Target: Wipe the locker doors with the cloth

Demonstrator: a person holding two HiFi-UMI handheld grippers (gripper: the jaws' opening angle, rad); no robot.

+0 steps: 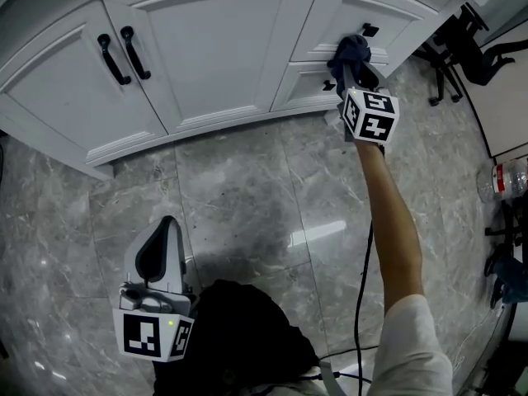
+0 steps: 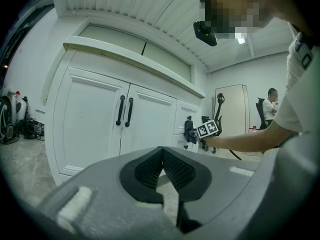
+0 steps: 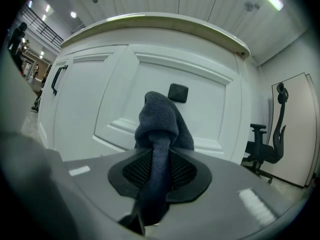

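Right gripper (image 3: 159, 159) clamps a bunched, dark-blue terry cloth (image 3: 160, 116) at the white panelled locker door (image 3: 210, 109). Left gripper (image 2: 162, 156) is closed and empty.

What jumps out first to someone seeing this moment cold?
The dark blue cloth, clamped in the right tongs, is held at a white drawer front on the cabinet's right side, beside its black knob. The left tongs hang shut and empty, low over the grey marble floor.

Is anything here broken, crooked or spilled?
Nothing stands out. The white cabinet doors sit shut and level, and the dark blue cloth is simply pinched in the right claw, up against a drawer front.
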